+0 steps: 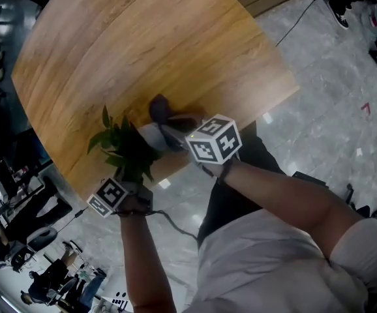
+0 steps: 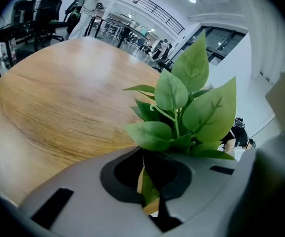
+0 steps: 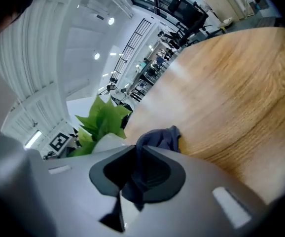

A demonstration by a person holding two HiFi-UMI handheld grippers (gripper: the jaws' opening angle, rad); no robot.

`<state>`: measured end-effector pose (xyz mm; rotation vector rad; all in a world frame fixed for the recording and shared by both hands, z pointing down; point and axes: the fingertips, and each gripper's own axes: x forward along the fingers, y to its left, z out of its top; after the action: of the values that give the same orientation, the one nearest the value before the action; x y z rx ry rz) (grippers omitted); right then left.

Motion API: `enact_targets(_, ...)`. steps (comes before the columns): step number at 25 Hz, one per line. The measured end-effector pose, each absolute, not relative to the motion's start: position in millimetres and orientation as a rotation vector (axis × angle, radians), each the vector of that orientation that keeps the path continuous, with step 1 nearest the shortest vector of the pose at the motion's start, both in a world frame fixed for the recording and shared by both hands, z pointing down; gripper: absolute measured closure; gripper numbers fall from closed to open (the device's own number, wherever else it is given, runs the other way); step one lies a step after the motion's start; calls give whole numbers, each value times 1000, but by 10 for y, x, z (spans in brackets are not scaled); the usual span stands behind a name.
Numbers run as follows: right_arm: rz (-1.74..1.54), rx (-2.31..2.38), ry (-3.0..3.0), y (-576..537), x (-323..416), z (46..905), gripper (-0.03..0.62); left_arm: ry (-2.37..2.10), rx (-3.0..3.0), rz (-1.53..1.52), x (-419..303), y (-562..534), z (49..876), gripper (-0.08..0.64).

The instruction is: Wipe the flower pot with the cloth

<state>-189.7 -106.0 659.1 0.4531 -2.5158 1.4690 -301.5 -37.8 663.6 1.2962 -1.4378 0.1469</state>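
Note:
A small plant with green leaves (image 1: pixel 120 142) stands in a whitish flower pot (image 1: pixel 150 135) near the front edge of the round wooden table (image 1: pixel 143 44). My left gripper (image 1: pixel 127 180) comes in from below and is shut on the plant's stem and leaves (image 2: pixel 182 107), with a leaf pinched between the jaws (image 2: pixel 150 181). My right gripper (image 1: pixel 175 134) reaches in from the right and is shut on a dark blue-grey cloth (image 1: pixel 161 108). In the right gripper view the cloth (image 3: pixel 160 138) bunches out past the jaws (image 3: pixel 135 177), right beside the pot (image 3: pixel 107 143) and the leaves (image 3: pixel 103 116).
The table's rounded edge (image 1: pixel 175 168) runs just under the pot, with grey marble floor (image 1: pixel 319 96) beyond it. Office chairs and people (image 1: pixel 58 276) are at the lower left, and a black cable (image 1: pixel 293 25) crosses the floor at the upper right.

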Motion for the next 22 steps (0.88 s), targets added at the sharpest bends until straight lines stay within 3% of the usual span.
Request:
enact_targets(7, 1452, 291, -2620, -655, -1996, 5900, 549, -1436, 1199, 6, -2989, -280, 6676, 546)
enact_targets(16, 1436, 431, -2525, -878, -1932, 6548, 549, -1444, 1178, -41, -3062, -253, 6744, 546)
enact_targets(22, 1405, 283, -2655, -869, -2083, 5746, 549, -1457, 1374, 275, -2969, -295, 6614, 546)
